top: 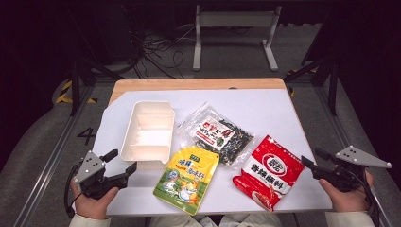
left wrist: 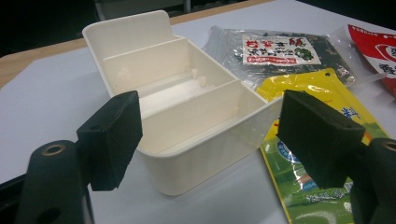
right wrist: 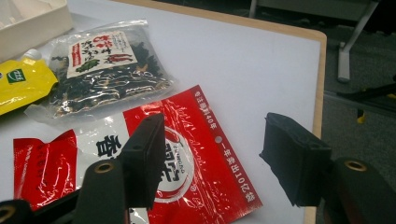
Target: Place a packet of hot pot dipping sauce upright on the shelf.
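The left gripper [top: 122, 163] hovers at the near left corner of the table [top: 265, 106] with its jaws spread wide and nothing between them. Just ahead of those jaws stands the cream tray [left wrist: 187, 154], divided into compartments, its near wall framed by the two black pads without touching either. The yellow pouch [left wrist: 322, 186] lies under and beyond the right-hand jaw, resting against the tray's side. The right gripper [top: 316, 162] hangs at the table's near right edge, jaws also apart and empty. The red packet [right wrist: 196, 163] lies flat on the table below and ahead of its left jaw. Farther ahead, beyond the red packet, lies the clear bag of dark dried food [right wrist: 107, 79].
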The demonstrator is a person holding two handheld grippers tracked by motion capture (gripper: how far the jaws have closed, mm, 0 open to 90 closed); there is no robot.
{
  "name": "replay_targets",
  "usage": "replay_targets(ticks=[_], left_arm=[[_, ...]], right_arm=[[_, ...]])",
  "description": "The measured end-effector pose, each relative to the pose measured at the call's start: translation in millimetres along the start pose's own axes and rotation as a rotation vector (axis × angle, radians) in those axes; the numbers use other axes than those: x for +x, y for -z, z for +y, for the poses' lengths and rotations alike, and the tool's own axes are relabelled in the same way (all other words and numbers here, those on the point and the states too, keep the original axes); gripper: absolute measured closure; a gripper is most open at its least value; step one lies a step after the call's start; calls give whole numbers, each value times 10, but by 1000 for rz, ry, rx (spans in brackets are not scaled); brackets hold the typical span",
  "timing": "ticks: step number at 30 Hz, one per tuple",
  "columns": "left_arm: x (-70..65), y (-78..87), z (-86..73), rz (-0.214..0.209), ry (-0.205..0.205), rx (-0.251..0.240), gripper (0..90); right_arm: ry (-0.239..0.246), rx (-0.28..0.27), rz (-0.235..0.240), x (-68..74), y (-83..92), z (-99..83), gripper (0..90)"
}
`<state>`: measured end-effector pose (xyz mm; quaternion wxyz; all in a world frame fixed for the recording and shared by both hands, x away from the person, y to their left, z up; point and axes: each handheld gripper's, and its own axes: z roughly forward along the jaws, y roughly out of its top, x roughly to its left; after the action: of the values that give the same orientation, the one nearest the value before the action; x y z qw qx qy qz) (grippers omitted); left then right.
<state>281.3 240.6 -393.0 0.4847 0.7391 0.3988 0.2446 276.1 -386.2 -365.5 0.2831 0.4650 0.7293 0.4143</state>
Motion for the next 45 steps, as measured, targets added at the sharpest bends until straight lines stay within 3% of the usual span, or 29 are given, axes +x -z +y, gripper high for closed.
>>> replay_targets(ticks=[9,14,22,25,33,45], left_arm=[[-12,-9,-1,-2,-2,4,227],[-13,-16,0,-1,-5,8,227],[-13,-22,-1,1,-3,10,228],[-18,-26,-1,-1,-3,9,228],[-20,-37,-2,-2,-4,11,228],[-21,-47,-4,-5,-6,17,229]], right_arm=[[-57,46,-40,-48,-32,1,321],[-78,102,-62,-36,-131,-17,287],[-115,183,-69,-54,-330,-105,260],[-146,216,-46,-69,-416,-154,260],[-156,266,-50,-56,-558,-241,226],[-132,348,-39,-10,-782,-364,160]])
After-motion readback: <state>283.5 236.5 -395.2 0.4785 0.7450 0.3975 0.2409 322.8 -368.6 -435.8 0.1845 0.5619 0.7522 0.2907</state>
